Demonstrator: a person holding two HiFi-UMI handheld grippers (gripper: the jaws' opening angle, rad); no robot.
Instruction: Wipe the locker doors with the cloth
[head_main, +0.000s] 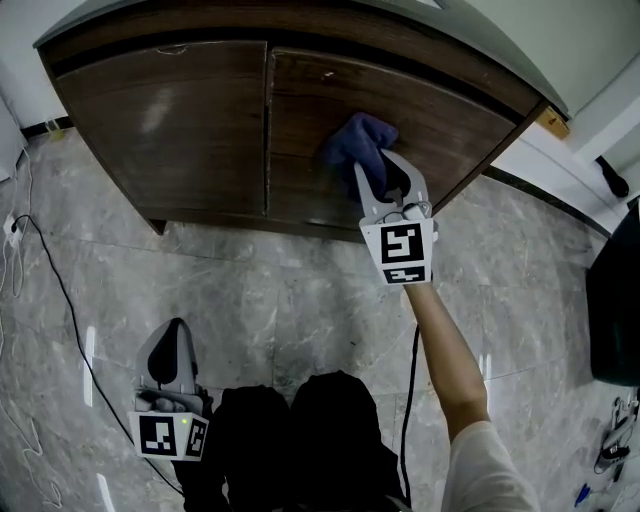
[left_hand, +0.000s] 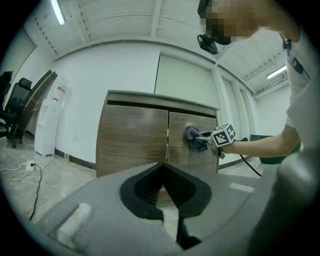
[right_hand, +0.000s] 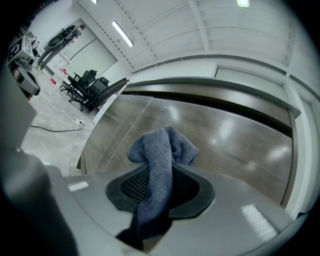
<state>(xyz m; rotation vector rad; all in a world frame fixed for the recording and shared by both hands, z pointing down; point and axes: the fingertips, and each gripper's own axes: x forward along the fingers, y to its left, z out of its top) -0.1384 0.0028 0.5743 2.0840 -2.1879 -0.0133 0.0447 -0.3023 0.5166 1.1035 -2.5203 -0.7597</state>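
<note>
While the blue cloth (head_main: 358, 140) is pressing against the locker's right door (head_main: 450, 125), about mid-panel, I am gripping it in the right gripper (head_main: 385, 185), jaws clamping its bunched fold. I am holding the left gripper (head_main: 172, 345) well back from the locker, low over the floor (head_main: 300, 300), jaws together, nothing between them.

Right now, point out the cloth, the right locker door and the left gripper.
cloth (right_hand: 161, 144), right gripper view, bunched top
right locker door (head_main: 450, 120), head view, bare upper panel
left gripper (head_main: 177, 328), head view, between fingertips
</note>
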